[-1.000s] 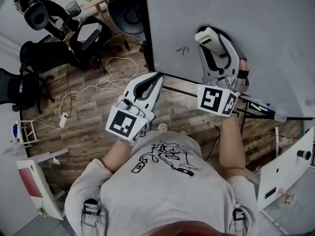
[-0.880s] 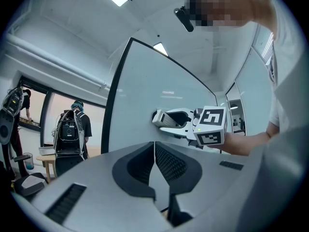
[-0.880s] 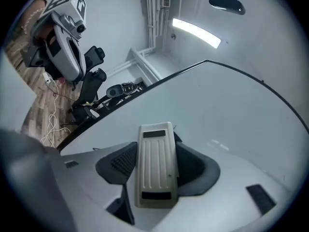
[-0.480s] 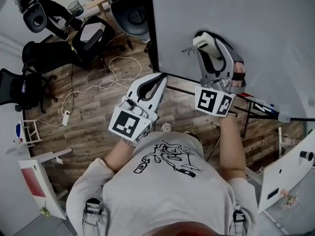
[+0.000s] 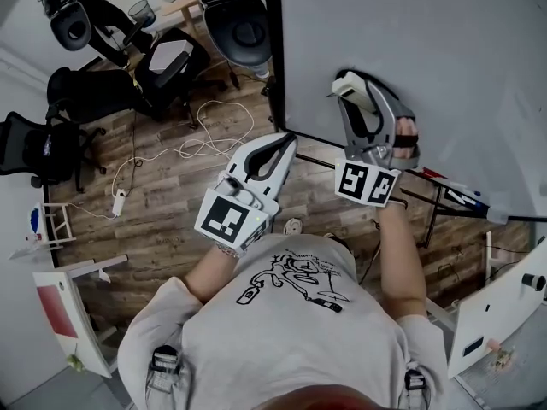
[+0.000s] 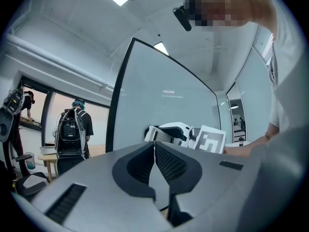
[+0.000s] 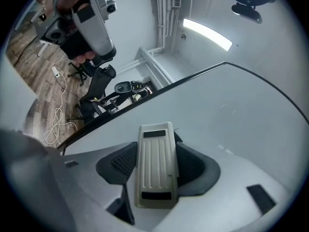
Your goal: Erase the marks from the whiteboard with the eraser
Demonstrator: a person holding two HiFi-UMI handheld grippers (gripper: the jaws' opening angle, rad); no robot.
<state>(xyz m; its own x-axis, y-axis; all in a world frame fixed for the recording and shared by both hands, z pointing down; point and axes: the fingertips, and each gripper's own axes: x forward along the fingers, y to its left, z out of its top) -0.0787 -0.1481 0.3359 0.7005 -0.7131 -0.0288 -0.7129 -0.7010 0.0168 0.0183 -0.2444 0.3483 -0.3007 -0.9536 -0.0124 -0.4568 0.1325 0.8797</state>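
Note:
The whiteboard [image 5: 444, 41] fills the upper right of the head view. My right gripper [image 5: 355, 88] is shut on a white ribbed eraser [image 5: 352, 82], which lies flat against the board near its lower left part. From the right gripper view the eraser [image 7: 155, 170] sits between the dark pads of the gripper [image 7: 157, 161], and a thin dark stroke [image 7: 176, 128] peeks out at its far end. My left gripper [image 5: 285, 140] hangs shut and empty by the board's bottom edge. Its jaws [image 6: 155, 158] meet, with the eraser [image 6: 166, 133] and the board [image 6: 159, 95] beyond.
Office chairs [image 5: 162, 58] stand on the wooden floor left of the board, with a white cable [image 5: 184, 148] and a power strip [image 5: 120, 203]. Markers [image 5: 453, 190] lie on the board's ledge at the right. People [image 6: 72, 129] stand far behind, seen from the left gripper view.
My right gripper has slid the eraser left across the board onto the small black scribble, which now is almost fully covered. The left gripper has stayed shut beside the board's edge.

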